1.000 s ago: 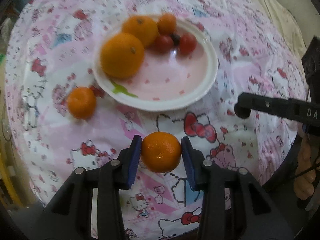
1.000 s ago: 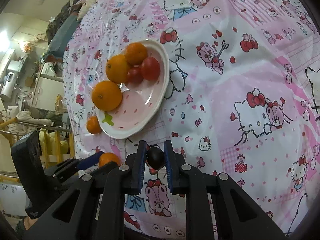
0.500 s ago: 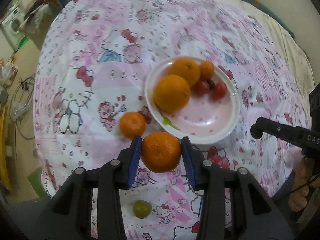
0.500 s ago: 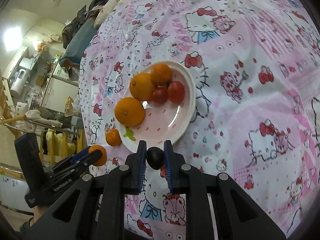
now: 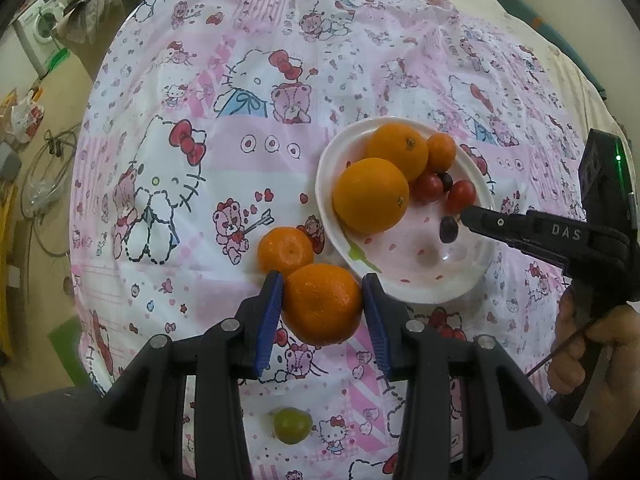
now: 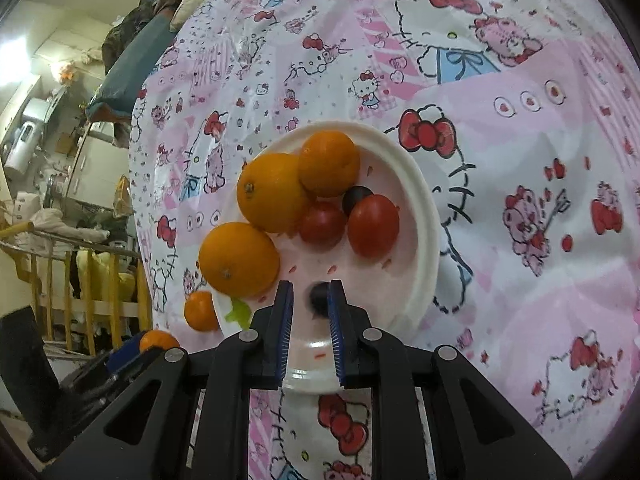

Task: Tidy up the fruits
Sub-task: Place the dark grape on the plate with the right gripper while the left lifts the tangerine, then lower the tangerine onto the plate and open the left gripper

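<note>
A mandarin (image 5: 322, 303) was gripped between the blue pads of the left gripper (image 5: 323, 304), held above the pink patterned cloth (image 5: 224, 128) on the bench, just beside the near rim of the white plate (image 5: 332, 216). A second mandarin (image 5: 285, 250) lay on the cloth just left of that rim, close behind the held one, and a green grape (image 5: 292, 425) lay alone near the cloth's near edge. Wide bare cloth was left to the plate's left and far side.

On the plate, two oranges (image 6: 256, 224), a small mandarin (image 6: 329, 163), two red tomatoes (image 6: 352, 222) and a dark grape (image 6: 356, 198) were crowded into the far half; the near half was bare. The right gripper (image 6: 310, 304) was held over that bare part, its fingers parted slightly, having just been opening. Another dark grape (image 6: 318, 300) was seen between them, blurred, against the right pad and clear of the left; whether it was still touched could not be told for certain. From the left wrist view this grape (image 5: 449, 228) appeared just beyond the fingertips, above the plate's floor. A hand (image 5: 592, 356) was seen on the right gripper's handle.
</note>
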`<action>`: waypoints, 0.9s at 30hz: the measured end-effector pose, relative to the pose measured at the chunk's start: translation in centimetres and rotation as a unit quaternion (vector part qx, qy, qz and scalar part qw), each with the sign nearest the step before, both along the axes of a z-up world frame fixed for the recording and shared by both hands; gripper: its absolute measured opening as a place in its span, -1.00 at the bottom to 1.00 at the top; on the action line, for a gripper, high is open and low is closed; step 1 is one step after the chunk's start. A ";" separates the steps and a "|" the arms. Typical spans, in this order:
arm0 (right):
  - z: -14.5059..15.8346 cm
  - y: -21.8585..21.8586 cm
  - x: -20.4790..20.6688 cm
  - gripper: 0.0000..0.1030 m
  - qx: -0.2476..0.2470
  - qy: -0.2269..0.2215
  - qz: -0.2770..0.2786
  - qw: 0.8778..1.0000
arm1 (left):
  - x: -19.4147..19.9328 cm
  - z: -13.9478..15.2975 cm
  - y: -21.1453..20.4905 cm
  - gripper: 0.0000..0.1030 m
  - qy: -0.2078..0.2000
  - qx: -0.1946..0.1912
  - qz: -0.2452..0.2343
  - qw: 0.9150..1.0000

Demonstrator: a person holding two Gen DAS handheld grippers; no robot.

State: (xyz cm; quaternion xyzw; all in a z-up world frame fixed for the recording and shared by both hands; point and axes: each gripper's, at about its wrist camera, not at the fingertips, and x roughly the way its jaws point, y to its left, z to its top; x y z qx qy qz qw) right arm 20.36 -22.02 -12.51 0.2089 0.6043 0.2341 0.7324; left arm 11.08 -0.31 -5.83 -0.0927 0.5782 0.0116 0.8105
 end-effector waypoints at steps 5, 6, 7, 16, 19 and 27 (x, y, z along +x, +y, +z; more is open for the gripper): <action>0.7 -0.3 0.4 -0.56 0.007 -0.010 -0.011 1.000 | 0.4 -0.6 -1.0 -0.30 0.007 -0.001 -0.012 1.000; 1.1 -0.4 0.3 -0.56 0.003 -0.017 -0.014 1.000 | 0.4 -0.7 -1.2 -0.30 0.006 0.001 -0.016 1.000; 1.4 -0.6 0.2 -0.56 0.005 -0.021 -0.016 1.000 | 0.5 -0.8 -1.7 -0.30 0.004 0.005 -0.023 1.000; 3.1 -5.0 -0.8 -0.09 0.017 -0.025 -0.069 0.997 | 2.9 -2.7 -6.3 -0.29 0.027 0.005 -0.029 0.999; 3.9 -6.5 -1.0 0.10 0.013 -0.037 -0.087 0.995 | 3.6 -2.6 -7.8 -0.29 0.025 0.011 -0.022 0.999; 5.0 -9.9 -1.3 0.12 0.034 -0.036 -0.128 0.991 | 6.5 -4.3 -11.3 -0.29 0.036 0.035 -0.010 0.999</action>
